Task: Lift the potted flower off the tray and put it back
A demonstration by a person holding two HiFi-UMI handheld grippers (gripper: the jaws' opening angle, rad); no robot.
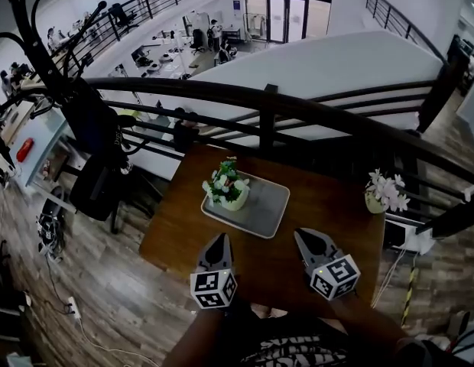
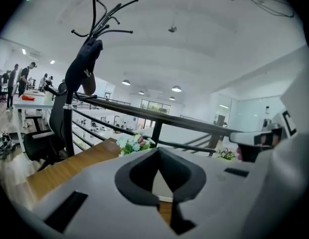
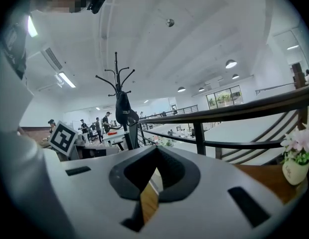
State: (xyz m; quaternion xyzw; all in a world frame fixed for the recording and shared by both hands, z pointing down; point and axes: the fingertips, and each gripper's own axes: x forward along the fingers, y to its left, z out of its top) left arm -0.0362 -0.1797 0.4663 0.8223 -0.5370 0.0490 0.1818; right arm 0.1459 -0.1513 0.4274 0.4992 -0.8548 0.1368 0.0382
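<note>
A potted flower (image 1: pixel 227 187) is sitting on the far-left part of a gray tray (image 1: pixel 266 211). Nearer than the tray, the left gripper (image 1: pixel 219 240) and right gripper (image 1: pixel 304 238) are hovering over the counter (image 1: pixel 180 232), both closed and empty.

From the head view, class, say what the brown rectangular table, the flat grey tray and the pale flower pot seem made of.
Brown table: wood or veneer, visible grain, slight sheen. Grey tray: matte plastic or metal, uniform surface. Pale pot: probably glazed ceramic, smooth.

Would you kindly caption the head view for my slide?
Left gripper and right gripper, both shut, face the potted flower on its tray.
</note>
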